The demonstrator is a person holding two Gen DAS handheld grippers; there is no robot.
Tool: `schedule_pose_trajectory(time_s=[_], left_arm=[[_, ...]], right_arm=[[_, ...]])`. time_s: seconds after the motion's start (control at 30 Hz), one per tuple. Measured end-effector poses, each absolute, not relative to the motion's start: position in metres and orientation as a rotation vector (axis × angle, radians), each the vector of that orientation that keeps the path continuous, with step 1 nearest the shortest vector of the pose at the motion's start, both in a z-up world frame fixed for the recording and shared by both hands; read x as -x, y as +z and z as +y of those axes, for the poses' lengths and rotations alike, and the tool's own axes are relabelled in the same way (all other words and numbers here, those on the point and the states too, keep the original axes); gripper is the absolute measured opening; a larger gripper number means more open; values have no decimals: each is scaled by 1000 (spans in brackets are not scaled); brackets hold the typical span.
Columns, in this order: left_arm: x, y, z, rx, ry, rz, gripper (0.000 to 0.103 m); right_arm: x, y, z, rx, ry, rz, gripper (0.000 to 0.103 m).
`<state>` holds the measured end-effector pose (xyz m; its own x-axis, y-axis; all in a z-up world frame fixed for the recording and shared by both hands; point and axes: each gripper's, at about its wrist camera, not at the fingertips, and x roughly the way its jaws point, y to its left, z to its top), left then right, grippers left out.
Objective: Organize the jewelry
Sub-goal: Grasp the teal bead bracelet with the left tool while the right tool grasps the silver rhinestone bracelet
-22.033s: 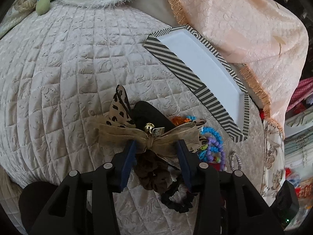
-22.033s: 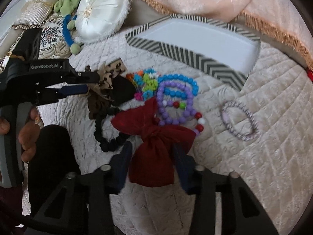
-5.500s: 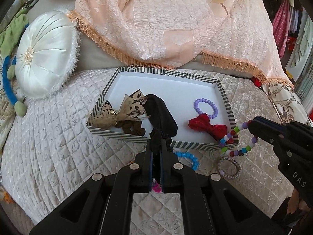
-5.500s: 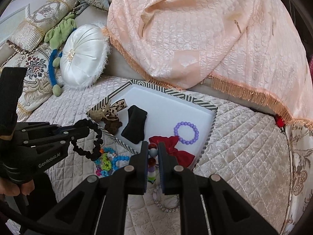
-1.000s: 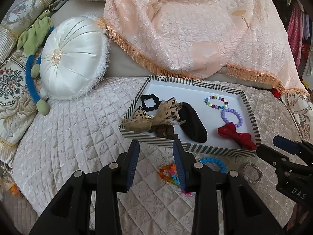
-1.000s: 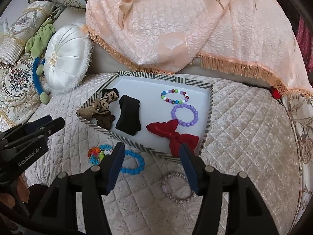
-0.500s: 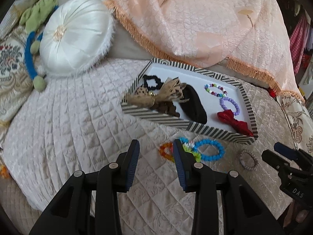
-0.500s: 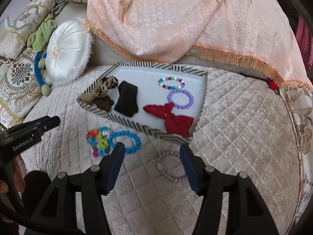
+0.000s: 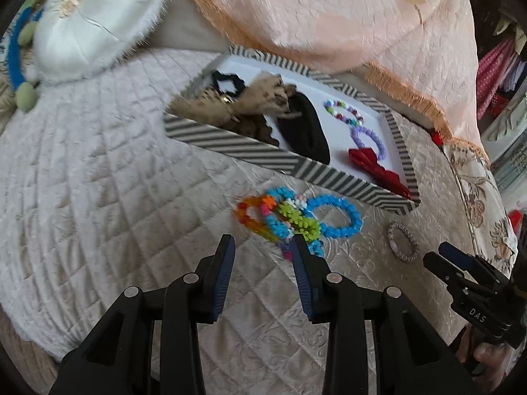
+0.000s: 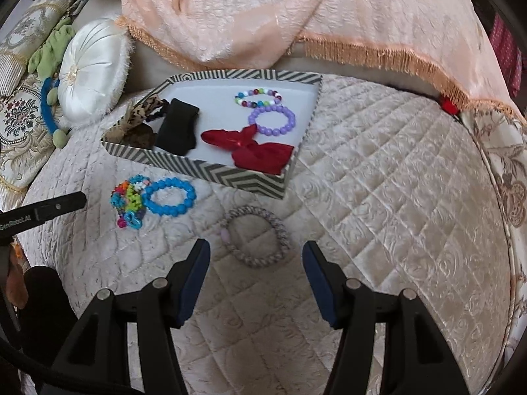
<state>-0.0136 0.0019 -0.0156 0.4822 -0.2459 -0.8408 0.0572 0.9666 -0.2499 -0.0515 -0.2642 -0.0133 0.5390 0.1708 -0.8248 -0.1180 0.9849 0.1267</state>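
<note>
A striped tray on the quilted bed holds a tan bow, a black scrunchie, a black bow, a red bow, a purple bracelet and a multicolour bead bracelet. In front of the tray lie a colourful bracelet cluster, a blue bead bracelet and a grey braided bracelet. My left gripper is open just before the cluster. My right gripper is open around the grey bracelet's near side.
A round white cushion and a blue-and-green toy lie left of the tray. A peach fringed blanket drapes behind it. The bed edge curves along the right.
Both grippers have moved down and forward toward the bed. The left now hangs over the colourful cluster, the right over the grey bracelet. Both stayed open.
</note>
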Motion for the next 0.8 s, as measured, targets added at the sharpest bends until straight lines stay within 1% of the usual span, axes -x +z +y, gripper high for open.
schedule_pose_trajectory(time_s=[0.27,0.8], left_arm=[[-15,-36,-3,274,-207,1126,16],[-43,-47,-6,316,-196,1169,16]], right_arm=[[40,-26,-270,-31,166,992,61],[21,-42,-279,-60,162,1032,61]])
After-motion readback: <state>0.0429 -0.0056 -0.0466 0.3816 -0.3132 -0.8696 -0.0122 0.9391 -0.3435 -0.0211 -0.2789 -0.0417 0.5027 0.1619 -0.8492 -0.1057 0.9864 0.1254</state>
